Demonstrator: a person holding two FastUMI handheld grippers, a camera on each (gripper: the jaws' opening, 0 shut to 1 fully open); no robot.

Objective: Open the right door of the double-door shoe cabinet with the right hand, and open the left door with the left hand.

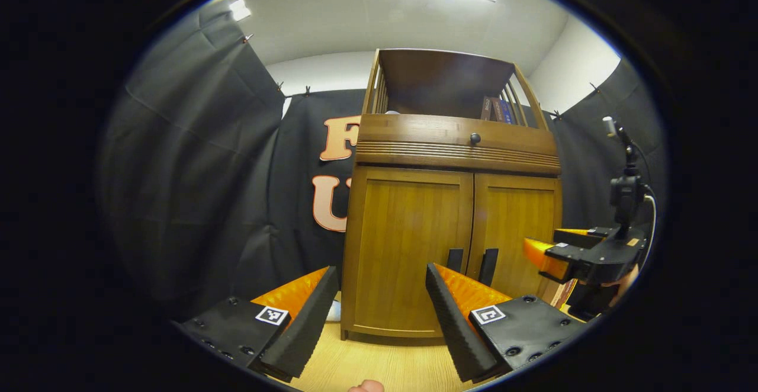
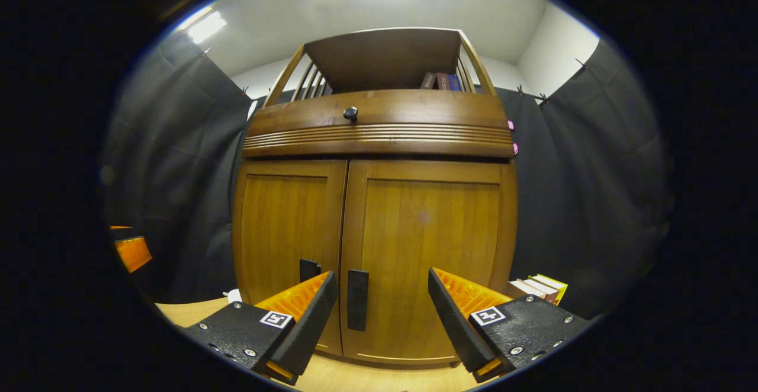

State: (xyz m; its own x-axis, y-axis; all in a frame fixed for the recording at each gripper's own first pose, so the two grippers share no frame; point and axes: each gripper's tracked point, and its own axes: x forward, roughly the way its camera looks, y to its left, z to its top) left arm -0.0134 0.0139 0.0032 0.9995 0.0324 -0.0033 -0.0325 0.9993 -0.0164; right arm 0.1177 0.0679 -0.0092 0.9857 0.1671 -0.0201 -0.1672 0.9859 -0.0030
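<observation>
Before the shoe cabinet (image 1: 453,226), both doors are shut. From the left gripper view, the left gripper (image 1: 379,315) is spread wide and empty, facing the left door (image 1: 408,244), with the right gripper (image 1: 548,256) off to the cabinet's right. From the right gripper view, the right gripper (image 2: 382,315) is likewise released, its fingers flanking the right door's handle (image 2: 357,299) without touching; books (image 2: 536,288) lie by the cabinet's right foot. Bare tabletop (image 2: 355,377) fronts the cabinet's base.
</observation>
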